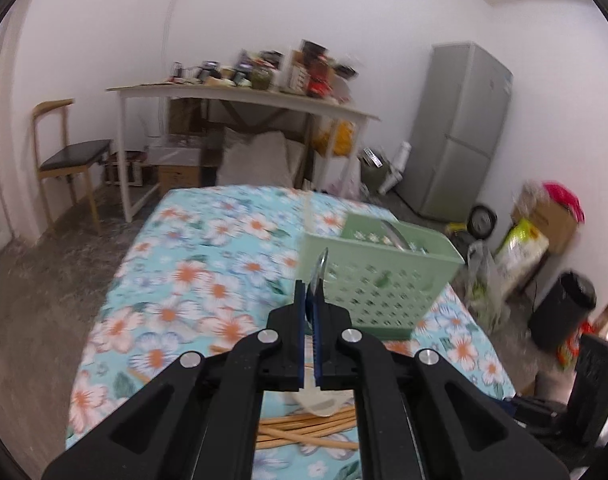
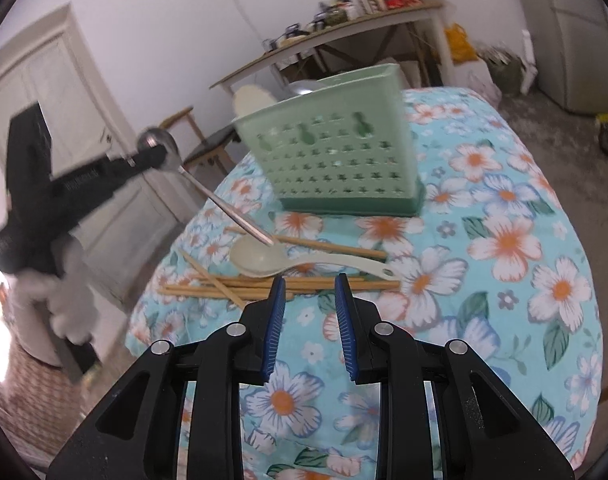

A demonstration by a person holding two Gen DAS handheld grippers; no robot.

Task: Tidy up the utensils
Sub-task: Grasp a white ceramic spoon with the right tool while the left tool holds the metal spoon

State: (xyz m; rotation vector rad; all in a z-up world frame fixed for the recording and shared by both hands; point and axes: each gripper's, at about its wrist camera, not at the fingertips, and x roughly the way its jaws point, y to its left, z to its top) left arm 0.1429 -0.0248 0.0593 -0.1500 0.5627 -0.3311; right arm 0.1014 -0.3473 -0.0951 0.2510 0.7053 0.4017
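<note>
Floral tablecloth [image 2: 504, 240]; left gripper [image 2: 153, 156] bears writing, seemingly unreadable.

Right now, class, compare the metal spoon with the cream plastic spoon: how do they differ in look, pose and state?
The metal spoon is shiny steel with a thin handle; the cream plastic spoon is matte, with a broader handle. The metal spoon is lifted in the air, slanting handle-down, clamped at its bowl in the left claw; the plastic spoon lies flat on the floral cloth across the chopsticks, untouched. Both are outside the green basket.
</note>
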